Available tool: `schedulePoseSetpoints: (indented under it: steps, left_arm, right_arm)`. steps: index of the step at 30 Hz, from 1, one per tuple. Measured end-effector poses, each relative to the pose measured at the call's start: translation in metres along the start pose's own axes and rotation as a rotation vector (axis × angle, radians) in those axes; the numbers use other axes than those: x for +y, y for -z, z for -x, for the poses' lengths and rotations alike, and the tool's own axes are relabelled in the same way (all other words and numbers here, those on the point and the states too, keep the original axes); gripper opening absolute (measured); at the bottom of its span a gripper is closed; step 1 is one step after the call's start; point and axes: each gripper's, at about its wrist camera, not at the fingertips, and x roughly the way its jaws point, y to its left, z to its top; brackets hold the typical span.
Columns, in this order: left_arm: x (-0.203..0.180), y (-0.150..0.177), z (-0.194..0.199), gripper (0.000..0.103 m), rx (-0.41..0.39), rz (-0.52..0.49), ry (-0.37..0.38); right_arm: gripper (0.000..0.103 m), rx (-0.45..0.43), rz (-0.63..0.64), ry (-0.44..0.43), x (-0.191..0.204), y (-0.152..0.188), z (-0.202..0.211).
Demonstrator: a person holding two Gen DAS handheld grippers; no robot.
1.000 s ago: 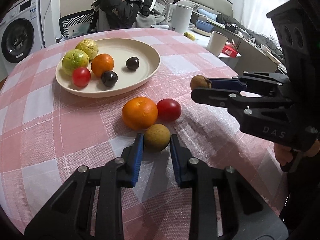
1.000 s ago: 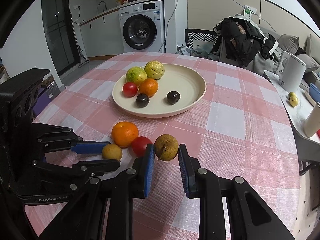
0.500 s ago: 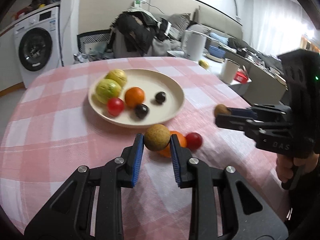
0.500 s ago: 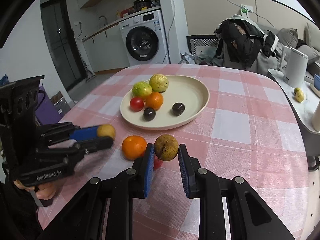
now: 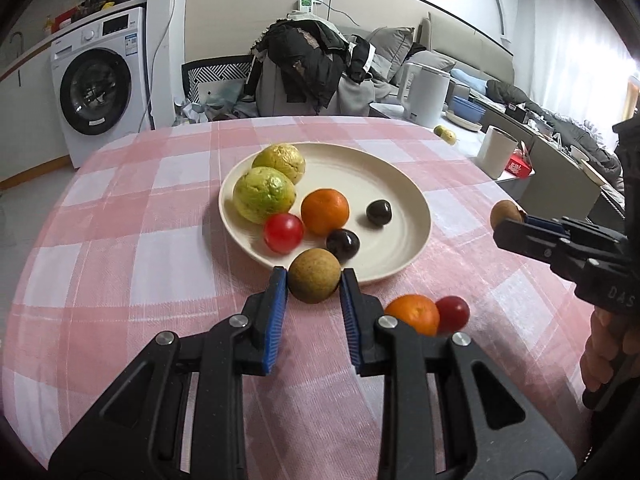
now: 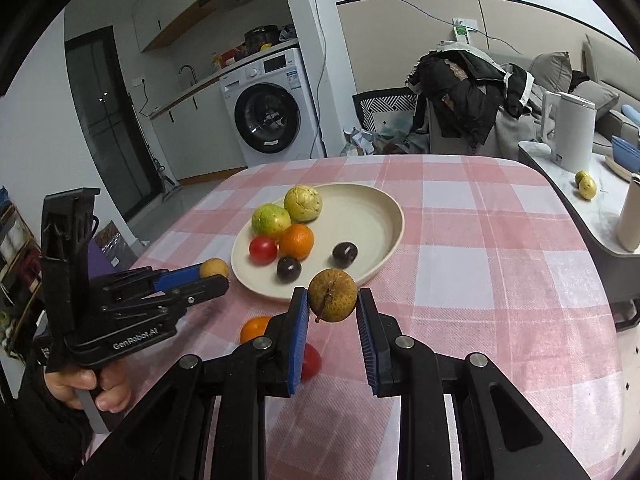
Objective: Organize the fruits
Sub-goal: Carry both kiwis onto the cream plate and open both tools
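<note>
Meanwhile, over a pink-checked table (image 5: 120, 240), both hand-held tongs are carrying fruit toward a cream plate (image 5: 404, 196) in the middle of the sorting job. The left gripper (image 5: 314, 284) is clamping a round brown fruit (image 5: 314, 276) between its blue pads, hanging it just at the plate's near rim, above the cloth. The right gripper (image 6: 333, 300) is likewise pinching a second brown, stemmed fruit (image 6: 333, 295), holding it in the air close to the near edge of the plate. Two green guavas (image 5: 265, 194), an orange (image 5: 325, 211), a red tomato (image 5: 283, 233) and two dark plums (image 5: 343, 243) are already sitting in the plate, while a second orange (image 5: 414, 314) and a second tomato (image 5: 453, 313), touching each other, are waiting on the cloth beside the left tongs. By the look of it, the delivery step is under way. Each gripper is needing to travel a little further over the rim, lower toward a bare patch of the plate clear of the fruit already there, and only then let go, so that the round fruit is not rolling off.
</note>
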Motion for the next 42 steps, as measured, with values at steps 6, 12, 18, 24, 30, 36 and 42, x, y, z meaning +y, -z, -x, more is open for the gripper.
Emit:
schedulePoseSetpoints:
  steps: [6,12,18,24,30,36,42]
  left_arm:
    - [0.001,-0.009,-0.010,0.024,-0.010,0.002,-0.011]
    - [0.002,-0.014,-0.025,0.024,0.003,0.007,-0.016]
    - [0.005,-0.016,-0.032,0.024,0.003,-0.001,-0.018]
    - [0.004,-0.019,-0.043,0.024,0.033,-0.002,-0.011]
    - [0.000,-0.019,-0.046,0.024,0.047,-0.025,-0.002]
    - [-0.002,-0.020,-0.049,0.024,0.054,-0.029,-0.003]
    - [-0.003,-0.020,-0.048,0.024,0.049,-0.030,-0.011]
  right_arm:
    - [0.025,-0.002,0.015,0.015,0.003,-0.012,-0.017]
    - [0.025,0.017,-0.027,0.016,-0.003,-0.021,-0.043]
    - [0.025,0.059,-0.060,0.016,-0.006,-0.019,-0.062]
    - [0.025,0.088,-0.037,0.038,-0.002,-0.023,-0.073]
    - [0.025,0.119,-0.020,0.036,0.001,-0.024,-0.086]
    - [0.025,0.117,-0.019,0.037,0.002,-0.023,-0.087]
    - [0.025,0.119,-0.008,0.033,0.004,-0.021,-0.084]
